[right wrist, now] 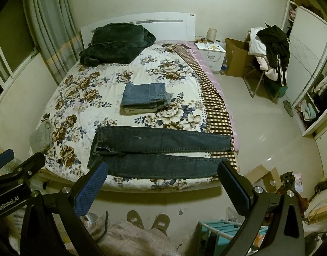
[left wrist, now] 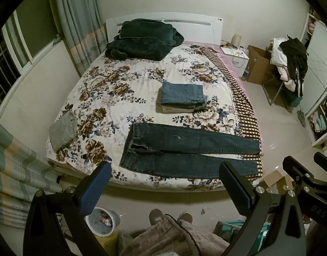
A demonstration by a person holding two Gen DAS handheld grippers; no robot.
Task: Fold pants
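Denim this stiff may slip or bunch if we pinch only one layer, we judge. The dark jeans (left wrist: 184, 153) lie flat near the bed's (left wrist: 112, 89) front edge, legs apart. Our left gripper (left wrist: 165, 183) and right gripper (right wrist: 163, 183) hover spread wide, holding nothing.

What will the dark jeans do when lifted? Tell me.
The dark jeans will likely droop: they lie flat and limp on the bed. Denim probably grips the pads well. Long legs may drag or swing.
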